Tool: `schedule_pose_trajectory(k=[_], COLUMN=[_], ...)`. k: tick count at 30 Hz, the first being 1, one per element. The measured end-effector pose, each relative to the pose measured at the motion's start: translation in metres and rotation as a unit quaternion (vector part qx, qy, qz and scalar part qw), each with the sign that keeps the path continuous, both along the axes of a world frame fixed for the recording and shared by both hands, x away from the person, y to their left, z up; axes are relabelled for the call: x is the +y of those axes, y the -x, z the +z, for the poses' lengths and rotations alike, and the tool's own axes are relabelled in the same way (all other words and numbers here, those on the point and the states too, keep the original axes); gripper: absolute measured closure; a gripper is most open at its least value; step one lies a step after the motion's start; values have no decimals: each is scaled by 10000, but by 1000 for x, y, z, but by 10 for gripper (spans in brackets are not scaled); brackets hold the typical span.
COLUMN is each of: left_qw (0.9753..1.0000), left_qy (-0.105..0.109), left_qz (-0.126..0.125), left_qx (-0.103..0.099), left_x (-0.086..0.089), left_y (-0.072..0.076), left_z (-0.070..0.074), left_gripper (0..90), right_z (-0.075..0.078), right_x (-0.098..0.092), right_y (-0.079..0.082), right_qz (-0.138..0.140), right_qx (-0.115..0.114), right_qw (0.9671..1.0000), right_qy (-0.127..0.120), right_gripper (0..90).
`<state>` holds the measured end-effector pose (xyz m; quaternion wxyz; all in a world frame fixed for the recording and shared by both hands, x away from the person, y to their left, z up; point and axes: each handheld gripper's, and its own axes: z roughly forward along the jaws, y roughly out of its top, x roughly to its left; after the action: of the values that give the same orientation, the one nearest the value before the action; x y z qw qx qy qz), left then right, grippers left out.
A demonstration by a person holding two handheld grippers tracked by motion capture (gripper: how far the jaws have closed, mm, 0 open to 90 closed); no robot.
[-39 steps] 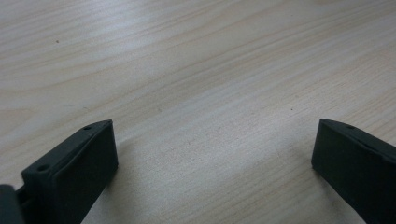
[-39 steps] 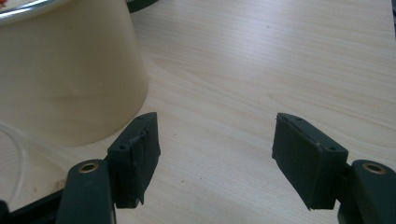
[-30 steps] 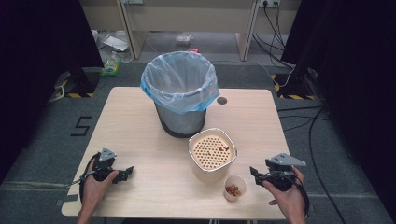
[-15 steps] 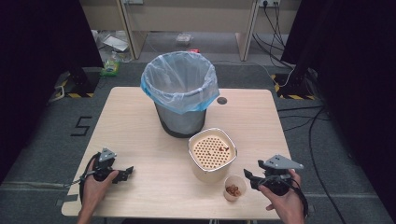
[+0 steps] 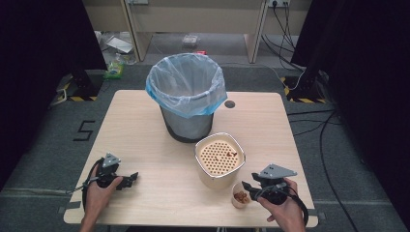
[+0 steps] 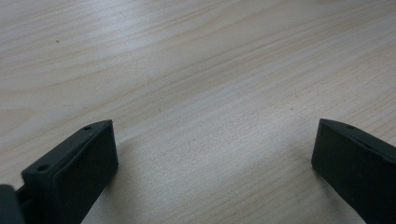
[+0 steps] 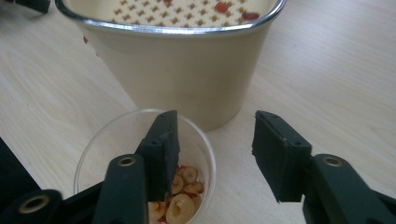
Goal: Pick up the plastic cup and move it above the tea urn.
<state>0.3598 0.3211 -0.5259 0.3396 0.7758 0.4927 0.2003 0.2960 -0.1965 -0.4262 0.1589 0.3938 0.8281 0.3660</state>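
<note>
Your right gripper [image 7: 212, 140] has dropped to the clear plastic cup [image 7: 196, 140], jaws apart straddling its 3 o'clock rim: close next. Left gripper [image 6: 212, 154] rests apart on the bench [image 6: 196, 70].

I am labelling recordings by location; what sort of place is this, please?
Probably a lab or recording workspace, not a kitchen: a bare wooden table on grey carpet, cables across the floor, and dark curtains at both sides.

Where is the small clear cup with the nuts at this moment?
In the high view the small clear cup stands near the table's front edge on the right, just in front of the beige container, with the right gripper at its rim.
</note>
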Motion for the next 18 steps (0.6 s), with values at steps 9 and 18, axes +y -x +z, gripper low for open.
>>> schedule_pose_trajectory(k=[9, 18], left_qw=[10000, 10000], left_qy=[0, -1], left_qz=[0, 0], left_qx=[0, -1], left_x=[0, 0], left_y=[0, 0], left_z=[0, 0], left_gripper=[0, 0], right_z=[-14, -24], right_x=[0, -3], right_y=[-3, -5], right_qz=[153, 256], right_qx=[202, 466], right_qw=[9996, 9985], right_qy=[128, 114], right_gripper=[666, 772])
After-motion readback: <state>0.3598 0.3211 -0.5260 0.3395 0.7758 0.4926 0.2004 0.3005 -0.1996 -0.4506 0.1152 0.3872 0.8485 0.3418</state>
